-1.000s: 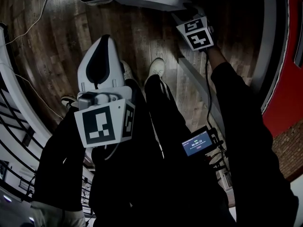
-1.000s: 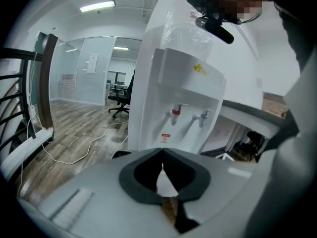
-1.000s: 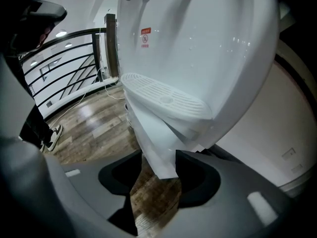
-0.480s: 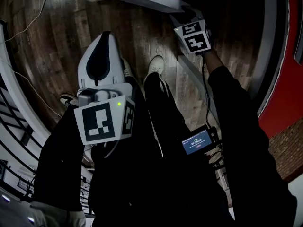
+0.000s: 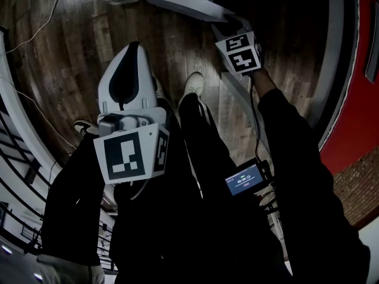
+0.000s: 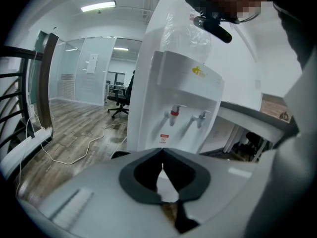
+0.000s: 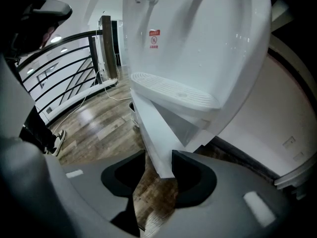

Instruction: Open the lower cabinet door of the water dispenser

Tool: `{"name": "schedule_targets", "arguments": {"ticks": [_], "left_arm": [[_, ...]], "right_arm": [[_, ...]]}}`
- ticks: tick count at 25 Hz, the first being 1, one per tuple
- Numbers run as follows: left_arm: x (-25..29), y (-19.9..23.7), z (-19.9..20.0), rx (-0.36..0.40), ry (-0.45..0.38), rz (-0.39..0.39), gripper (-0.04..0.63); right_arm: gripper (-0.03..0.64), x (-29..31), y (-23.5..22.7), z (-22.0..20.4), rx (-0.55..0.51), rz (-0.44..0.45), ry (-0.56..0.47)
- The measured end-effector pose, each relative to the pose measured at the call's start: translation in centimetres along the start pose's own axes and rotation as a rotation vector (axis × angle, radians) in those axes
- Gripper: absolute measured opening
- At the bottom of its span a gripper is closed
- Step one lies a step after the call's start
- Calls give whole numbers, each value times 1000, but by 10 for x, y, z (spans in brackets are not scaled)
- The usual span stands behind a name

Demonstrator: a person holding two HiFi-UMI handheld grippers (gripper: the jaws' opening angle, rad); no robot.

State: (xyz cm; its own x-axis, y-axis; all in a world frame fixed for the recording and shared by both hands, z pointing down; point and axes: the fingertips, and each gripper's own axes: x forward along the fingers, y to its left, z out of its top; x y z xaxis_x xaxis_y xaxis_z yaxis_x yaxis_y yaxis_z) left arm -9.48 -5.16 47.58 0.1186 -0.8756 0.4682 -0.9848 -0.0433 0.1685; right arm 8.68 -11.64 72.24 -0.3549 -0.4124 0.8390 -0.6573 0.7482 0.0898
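**Left:** the left gripper (image 6: 162, 151) is above the wood floor (image 5: 65, 58). Its jaws are pressed together with nothing between them. The water dispenser (image 6: 171, 90) stands farther off, in front of it.

**Centre:** the person's shoe (image 5: 194, 84) rests on the floor, near the dispenser's base.

**Right:** the right gripper (image 7: 158, 153) points down at the foot of the dispenser, just below the drip tray (image 7: 173, 92). Its jaws have just been closing and now pinch the free edge of the lower cabinet door (image 7: 153, 133). The door stands ajar, swung out from the cabinet.
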Motion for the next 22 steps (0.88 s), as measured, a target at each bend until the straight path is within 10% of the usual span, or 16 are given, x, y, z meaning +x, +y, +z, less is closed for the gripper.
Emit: {"name": "schedule_targets", "arguments": {"ticks": [22], "left_arm": [[-4, 16, -11, -37, 18, -4, 8]], "right_arm": [[63, -11, 40, -12, 27, -35, -7]]}}
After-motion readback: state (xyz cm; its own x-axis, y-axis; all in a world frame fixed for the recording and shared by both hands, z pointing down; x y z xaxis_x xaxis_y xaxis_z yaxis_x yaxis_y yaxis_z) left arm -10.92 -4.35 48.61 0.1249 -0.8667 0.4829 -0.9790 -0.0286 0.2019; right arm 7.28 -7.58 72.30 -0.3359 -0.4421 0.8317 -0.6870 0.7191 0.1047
